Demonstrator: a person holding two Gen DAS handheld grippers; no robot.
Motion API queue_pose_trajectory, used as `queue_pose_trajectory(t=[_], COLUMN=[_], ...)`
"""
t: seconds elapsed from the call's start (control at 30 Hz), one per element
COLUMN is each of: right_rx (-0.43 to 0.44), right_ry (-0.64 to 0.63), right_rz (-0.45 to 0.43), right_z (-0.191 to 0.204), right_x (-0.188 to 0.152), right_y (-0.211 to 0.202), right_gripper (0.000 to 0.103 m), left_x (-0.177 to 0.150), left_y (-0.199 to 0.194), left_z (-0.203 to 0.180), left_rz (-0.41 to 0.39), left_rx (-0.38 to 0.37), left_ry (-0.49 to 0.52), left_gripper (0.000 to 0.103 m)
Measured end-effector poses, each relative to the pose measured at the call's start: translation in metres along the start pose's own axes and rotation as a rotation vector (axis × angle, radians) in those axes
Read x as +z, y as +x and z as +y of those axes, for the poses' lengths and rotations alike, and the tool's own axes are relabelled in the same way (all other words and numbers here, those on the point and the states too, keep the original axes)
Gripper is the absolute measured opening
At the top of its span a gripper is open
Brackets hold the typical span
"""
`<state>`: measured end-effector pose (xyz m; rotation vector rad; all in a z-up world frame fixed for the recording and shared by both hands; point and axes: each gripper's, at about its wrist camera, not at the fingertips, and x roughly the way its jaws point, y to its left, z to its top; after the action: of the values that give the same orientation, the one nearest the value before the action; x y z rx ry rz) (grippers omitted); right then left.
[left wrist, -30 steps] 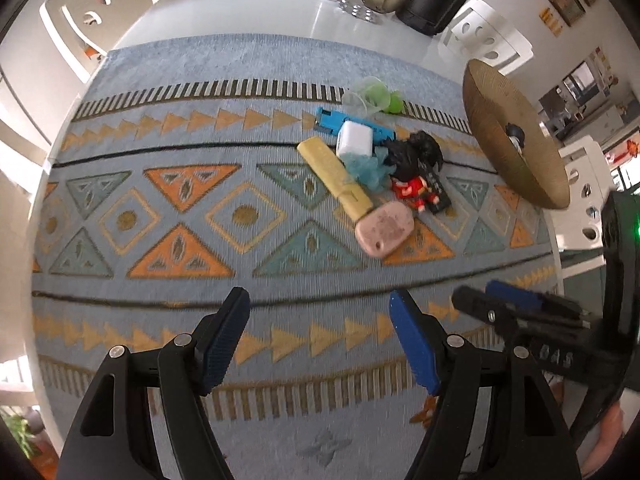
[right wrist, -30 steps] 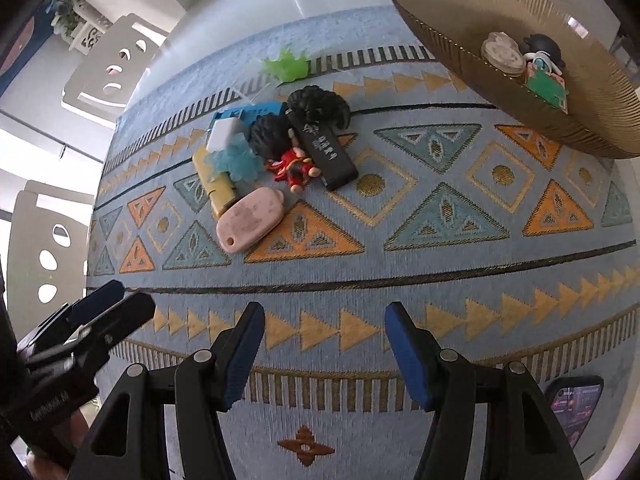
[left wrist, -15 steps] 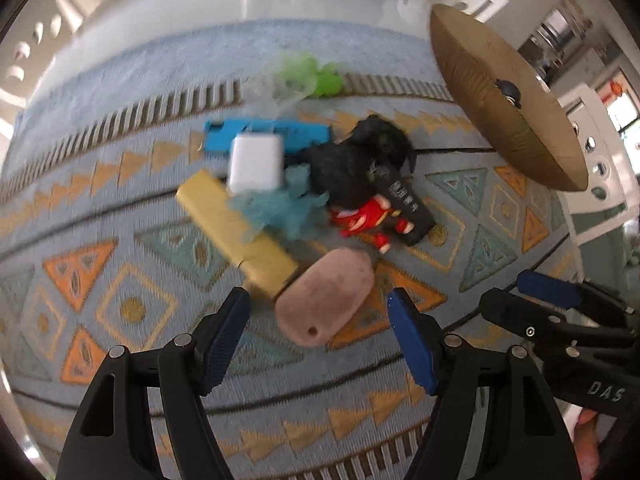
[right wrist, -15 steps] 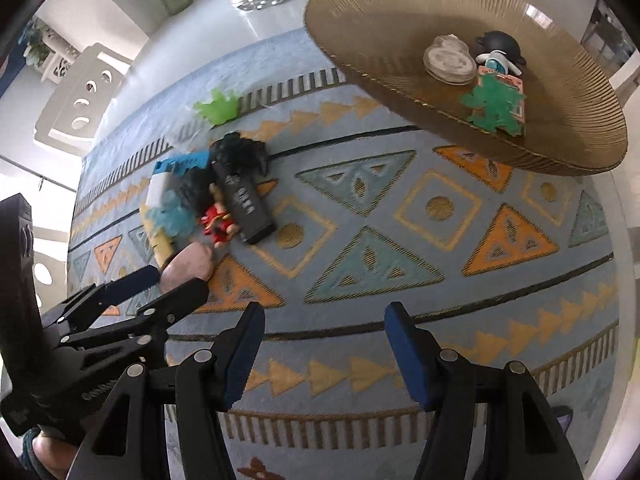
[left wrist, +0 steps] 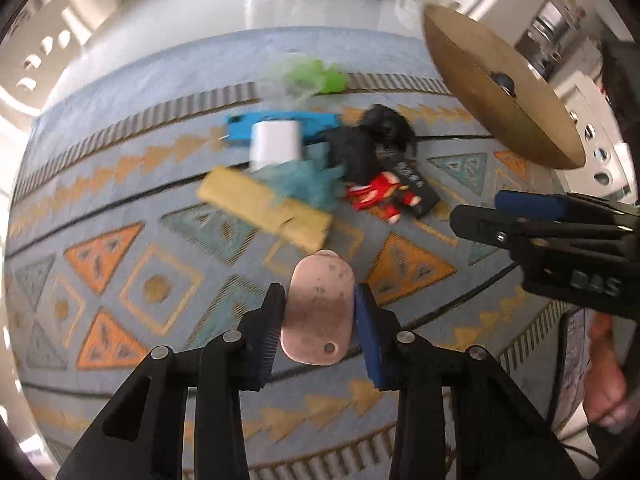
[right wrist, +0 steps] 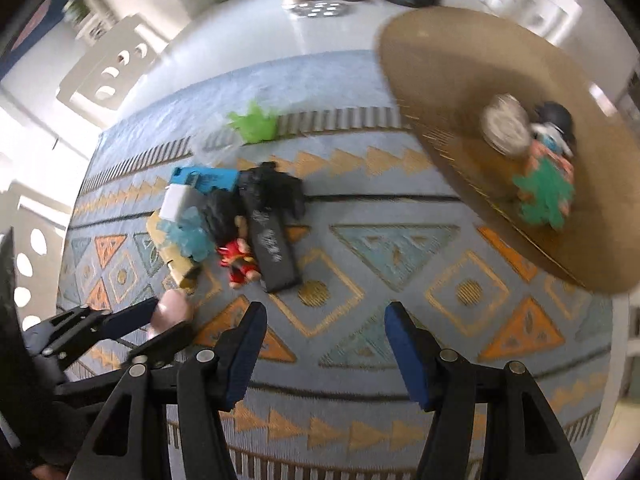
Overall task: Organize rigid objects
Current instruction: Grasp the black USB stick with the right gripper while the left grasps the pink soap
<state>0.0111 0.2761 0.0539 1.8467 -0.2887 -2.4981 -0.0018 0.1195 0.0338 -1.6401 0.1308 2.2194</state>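
Left hand-held gripper [left wrist: 318, 312]: jaws have just been closing, both pads now against the sides of the pink oval tag [left wrist: 318, 308]. Tag lies flat on the patterned mat [left wrist: 120, 264], long axis along the fingers, holed end toward the camera. Beyond its far end: yellow bar [left wrist: 264, 208], then the toy pile. Right hand-held gripper [right wrist: 324, 348]: spread, nothing between the pads. Brown dish [right wrist: 460, 92] near the mat's far right corner.
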Motion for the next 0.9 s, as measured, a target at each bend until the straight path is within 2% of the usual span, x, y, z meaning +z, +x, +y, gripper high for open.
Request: queue_pose_trajectory(t=[0.13, 0.2, 0.33, 0.43, 0.6, 0.9], right_rx=[0.0, -0.006, -0.041, -0.086, -0.074, -0.033], right_ry=[-0.054, -0.081, -0.141, -0.194, -0.155, -0.107], right_rz=[0.023, 0.026, -0.006, -0.036, -0.021, 0.021], right_z=[0.009, 0.015, 0.027, 0.038, 0.035, 0.016], right_x=[0.004, 0.007, 0.016, 0.015, 0.001, -0.054], right_y=[0.015, 0.021, 0.026, 0.027, 0.021, 0.001], right_gripper=[0.049, 0.047, 0.039, 0.026, 0.024, 0.024], left_x=[-0.009, -0.013, -0.016, -0.018, -0.02, -0.017], left_y=[-0.013, -0.017, -0.017, -0.019, -0.017, 0.002], left_z=[0.021, 0.029, 0.042, 0.047, 0.045, 0.032], left_rz=[-0.003, -0.004, -0.005, -0.003, 0.001, 0.011], left_rx=[0.008, 0.012, 0.016, 0.014, 0.008, 0.004], left_ry=[-0.053, -0.078, -0.112, -0.117, -0.115, -0.117], left_gripper=[0.033, 0.033, 0.033, 0.033, 0.033, 0.033])
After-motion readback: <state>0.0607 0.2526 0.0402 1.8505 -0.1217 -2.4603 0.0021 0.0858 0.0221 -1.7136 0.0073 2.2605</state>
